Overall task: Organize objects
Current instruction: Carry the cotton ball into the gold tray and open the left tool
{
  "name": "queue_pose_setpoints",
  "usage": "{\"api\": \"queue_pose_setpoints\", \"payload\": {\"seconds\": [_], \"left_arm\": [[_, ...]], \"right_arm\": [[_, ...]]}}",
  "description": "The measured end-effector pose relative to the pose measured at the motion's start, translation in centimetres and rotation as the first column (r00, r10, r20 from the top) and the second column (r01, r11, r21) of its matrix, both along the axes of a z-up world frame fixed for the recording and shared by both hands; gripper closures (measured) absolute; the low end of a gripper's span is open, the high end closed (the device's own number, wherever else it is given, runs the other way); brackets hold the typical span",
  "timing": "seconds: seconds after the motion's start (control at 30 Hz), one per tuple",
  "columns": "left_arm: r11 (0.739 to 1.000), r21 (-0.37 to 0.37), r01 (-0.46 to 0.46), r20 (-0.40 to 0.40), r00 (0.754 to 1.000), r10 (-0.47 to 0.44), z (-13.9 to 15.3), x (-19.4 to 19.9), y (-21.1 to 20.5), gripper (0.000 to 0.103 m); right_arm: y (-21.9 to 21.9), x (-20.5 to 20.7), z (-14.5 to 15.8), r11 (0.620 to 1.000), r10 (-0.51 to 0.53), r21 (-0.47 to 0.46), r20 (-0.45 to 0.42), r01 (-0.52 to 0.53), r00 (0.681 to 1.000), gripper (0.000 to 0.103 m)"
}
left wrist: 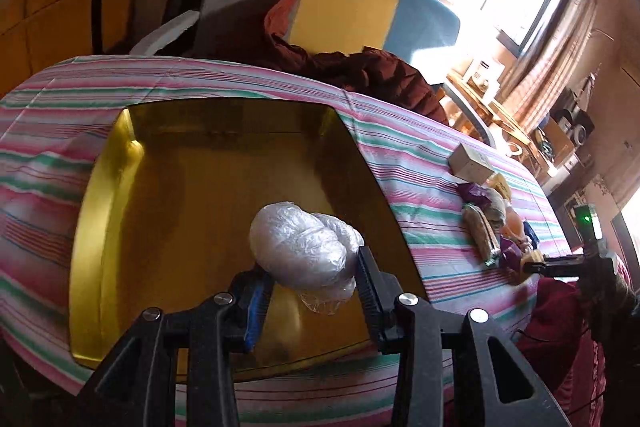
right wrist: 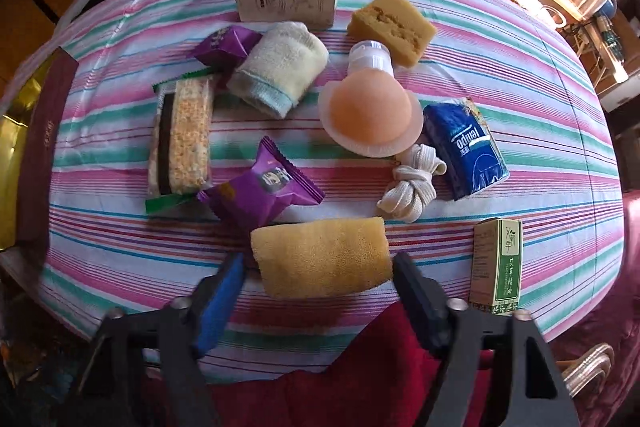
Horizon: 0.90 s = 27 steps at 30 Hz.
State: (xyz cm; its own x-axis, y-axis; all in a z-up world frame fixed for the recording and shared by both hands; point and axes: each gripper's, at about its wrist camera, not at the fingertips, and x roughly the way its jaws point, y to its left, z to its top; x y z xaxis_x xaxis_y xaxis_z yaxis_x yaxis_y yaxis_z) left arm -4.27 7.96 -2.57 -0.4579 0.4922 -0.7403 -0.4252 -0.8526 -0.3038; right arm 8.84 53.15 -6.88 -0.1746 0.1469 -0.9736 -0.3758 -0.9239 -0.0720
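My left gripper (left wrist: 310,287) clamps a crumpled clear plastic bundle (left wrist: 300,247) above the gold square tray (left wrist: 104,211). My right gripper (right wrist: 318,281) straddles the yellow oblong sponge (right wrist: 324,261), jaws parted, not pressing; its long axis spans pad to pad.

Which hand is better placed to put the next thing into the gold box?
Left. The left tool already grips the plastic-wrapped bundle above the gold box. The right tool only straddles the yellow sponge on the striped cloth, without gripping it.
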Motion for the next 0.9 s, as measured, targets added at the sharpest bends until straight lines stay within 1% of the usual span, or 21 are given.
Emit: {"api": "queue_pose_setpoints", "payload": {"seconds": [0.07, 0.13, 0.2, 0.3, 0.37, 0.43, 0.5, 0.57, 0.7, 0.9], "left_arm": [[0.998, -0.007, -0.063, 0.012, 0.998, 0.063, 0.0, -1.4, -2.6, 0.063], [0.993, -0.022, -0.114, 0.018, 0.993, 0.115, 0.2, -3.1, -4.8, 0.063], [0.987, -0.033, -0.156, 0.016, 0.987, 0.157, 0.3, -4.8, -6.4, 0.063], [0.98, -0.057, -0.191, 0.015, 0.981, 0.192, 0.3, -7.7, -7.4, 0.063], [0.98, -0.061, -0.189, 0.033, 0.981, 0.192, -0.1, -9.6, -7.3, 0.063], [0.976, -0.094, -0.198, 0.03, 0.979, 0.201, -0.9, -11.6, -6.8, 0.063], [0.976, -0.093, -0.196, 0.054, 0.978, 0.202, -1.8, -13.4, -6.4, 0.062], [0.974, -0.112, -0.195, 0.063, 0.977, 0.203, -2.7, -14.9, -6.1, 0.062], [0.968, -0.151, -0.199, 0.072, 0.975, 0.211, -4.2, -17.2, -5.3, 0.062], [0.954, -0.217, -0.209, 0.061, 0.972, 0.227, -5.4, -19.6, -4.3, 0.06]], "right_arm": [[-0.4, 0.2, 0.4, 1.0, 0.013, 0.023, -0.02, -0.013, 1.0, 0.049], [-0.4, 0.5, 0.6, 1.0, 0.007, 0.028, -0.035, -0.006, 0.999, 0.05], [-0.1, 0.9, 1.1, 0.999, -0.014, 0.029, -0.069, 0.016, 0.998, 0.05], [0.4, 1.7, 2.1, 0.998, -0.059, 0.027, -0.145, 0.063, 0.988, 0.05], [0.8, 2.3, 2.7, 0.995, -0.087, 0.024, -0.196, 0.093, 0.977, 0.05], [1.0, 3.0, 3.3, 0.993, -0.11, 0.015, -0.248, 0.117, 0.962, 0.05], [1.3, 3.6, 3.6, 0.99, -0.134, 0.008, -0.284, 0.142, 0.95, 0.05], [1.3, 4.0, 4.0, 0.987, -0.153, 0.001, -0.317, 0.162, 0.936, 0.05], [1.6, 4.2, 4.1, 0.984, -0.17, -0.011, -0.342, 0.176, 0.924, 0.05], [1.4, 4.1, 4.0, 0.984, -0.166, -0.002, -0.335, 0.176, 0.927, 0.05]]}}
